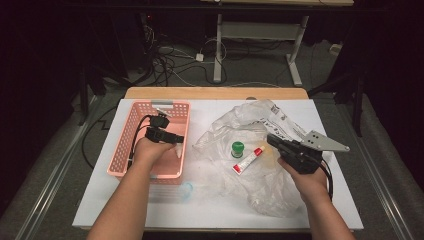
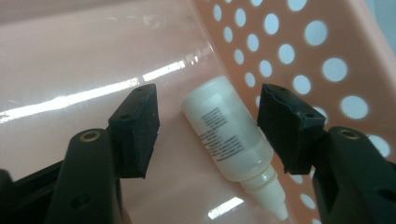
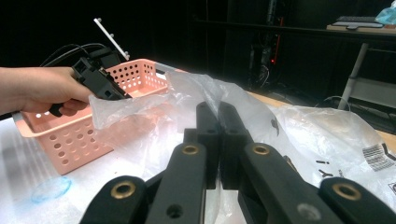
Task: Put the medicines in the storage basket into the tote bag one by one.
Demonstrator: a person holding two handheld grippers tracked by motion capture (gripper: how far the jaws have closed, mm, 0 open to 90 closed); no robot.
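Your left gripper is down inside the pink basket, jaws spread either side of a white bottle that lies on the basket floor against the perforated wall, pads not touching it. Between the hands, a green cap and a tube lie on the plastic bag. Your right gripper has its jaws pressed together on the bag.

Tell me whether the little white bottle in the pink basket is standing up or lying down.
Lying down. The white bottle rests on its side on the floor of the pink basket, nozzle toward the camera, between the left gripper's open jaws.
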